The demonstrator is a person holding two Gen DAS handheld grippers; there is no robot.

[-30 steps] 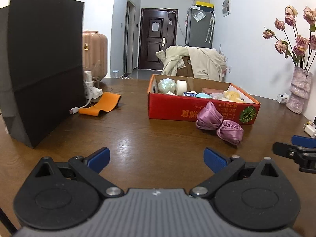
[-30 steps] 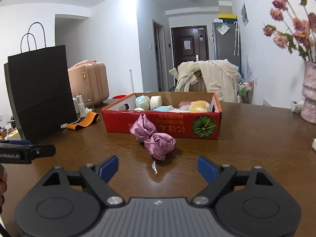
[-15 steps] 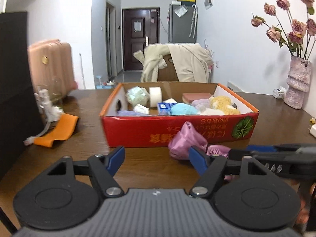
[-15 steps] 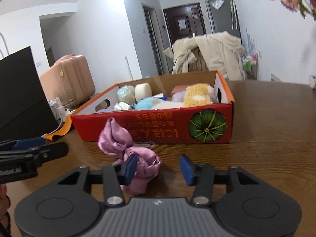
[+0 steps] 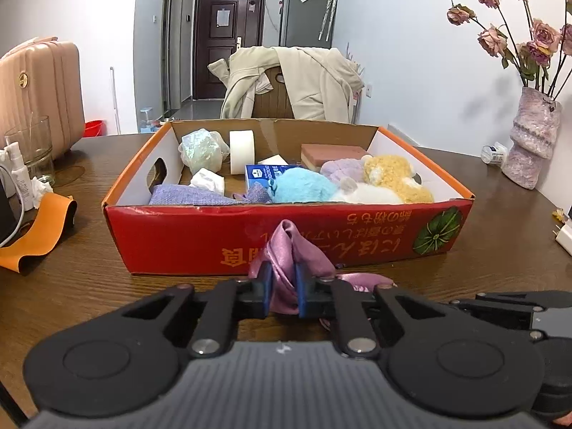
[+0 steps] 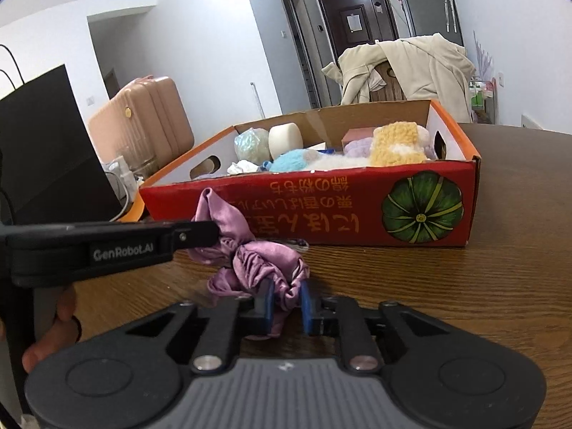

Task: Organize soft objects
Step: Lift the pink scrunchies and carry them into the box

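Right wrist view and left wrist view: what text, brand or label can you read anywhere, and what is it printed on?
"GenRobot.AI": white print on the side of the left gripper, right wrist view.
Orange characters on the red box front: upside down, cannot read them reliably.
Blue packet inside the box: print too small.
Paper on the dark door: too blurred.
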